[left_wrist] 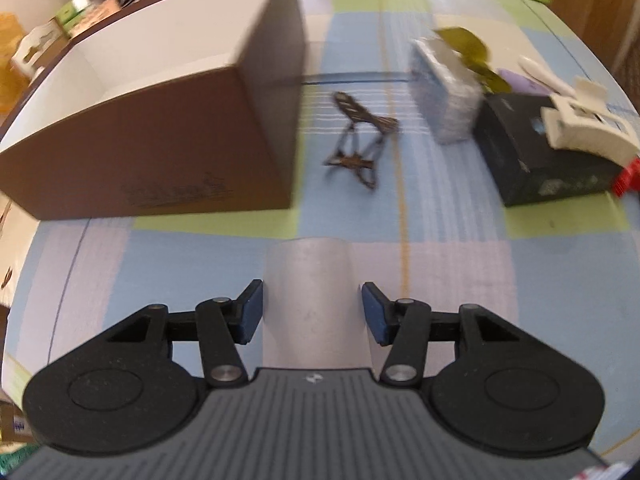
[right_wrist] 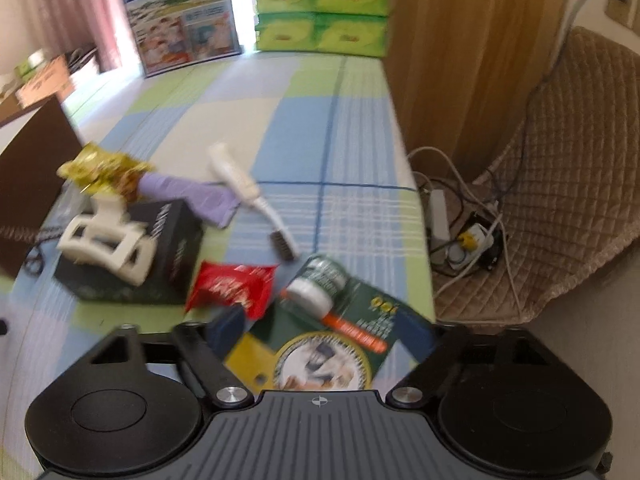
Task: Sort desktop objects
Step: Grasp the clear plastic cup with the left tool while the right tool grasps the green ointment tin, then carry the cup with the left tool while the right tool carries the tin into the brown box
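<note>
**Silver cylinder between the left jaws, carton off to the left**

A checked tablecloth in pale blue, green and lilac covers the desk, with a brown open-topped carton standing on it. The left gripper points steeply down over a matt silver cylinder, which stands upright between its blue pads. The jaws are narrowed around it, the left pad touching or nearly so, the right showing a thin gap; a firm grip cannot be confirmed. The carton lies up and to the left of this gripper, nearer to it than to the other hand, so I judge the cylinder's way in runs leftward over the near wall.

The right gripper sits partly open over a green blister card carrying a small jar; blur hides whether its pads touch the card. A red sachet lies just beside it.
</note>
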Motion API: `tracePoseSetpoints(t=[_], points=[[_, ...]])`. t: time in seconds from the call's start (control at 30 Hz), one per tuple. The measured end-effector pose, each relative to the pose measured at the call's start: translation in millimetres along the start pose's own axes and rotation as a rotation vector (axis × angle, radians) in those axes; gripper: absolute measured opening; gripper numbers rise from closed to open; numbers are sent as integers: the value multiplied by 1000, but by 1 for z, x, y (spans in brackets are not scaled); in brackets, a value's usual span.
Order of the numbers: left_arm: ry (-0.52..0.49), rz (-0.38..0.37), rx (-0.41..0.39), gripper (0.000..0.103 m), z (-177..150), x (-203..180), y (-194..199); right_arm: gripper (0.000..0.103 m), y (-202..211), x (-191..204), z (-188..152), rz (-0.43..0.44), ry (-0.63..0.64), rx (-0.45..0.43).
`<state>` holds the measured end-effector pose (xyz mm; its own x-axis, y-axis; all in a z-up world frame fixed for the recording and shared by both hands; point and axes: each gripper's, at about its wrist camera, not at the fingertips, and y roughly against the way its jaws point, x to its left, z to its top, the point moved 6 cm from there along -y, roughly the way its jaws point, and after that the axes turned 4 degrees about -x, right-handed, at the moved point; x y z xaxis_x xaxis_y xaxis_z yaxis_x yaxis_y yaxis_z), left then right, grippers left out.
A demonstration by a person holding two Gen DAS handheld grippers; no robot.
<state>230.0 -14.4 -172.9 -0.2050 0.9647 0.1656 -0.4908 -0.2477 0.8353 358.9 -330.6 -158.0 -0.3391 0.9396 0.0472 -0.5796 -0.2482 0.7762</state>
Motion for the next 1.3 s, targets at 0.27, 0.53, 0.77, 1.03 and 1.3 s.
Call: tracePoseSetpoints(t=[0.27,0.53,0.77,1.03,1.3], points=[[74,46,-21,48,7,18,10,44,-22,-15,14,33,-86,-3],[119,66,-18,48,2,12,21,41,-43,-8,20,34,-46,21],[139,77,-26,48,-6,7,34,34,-41,-2,3,47,97,15],[137,67,-45,48,-8,4,47,33,-17,-7,-9,57,105,22],[94,-5,-114,48,4,4,77,33,40,20,7,143,48,-34]])
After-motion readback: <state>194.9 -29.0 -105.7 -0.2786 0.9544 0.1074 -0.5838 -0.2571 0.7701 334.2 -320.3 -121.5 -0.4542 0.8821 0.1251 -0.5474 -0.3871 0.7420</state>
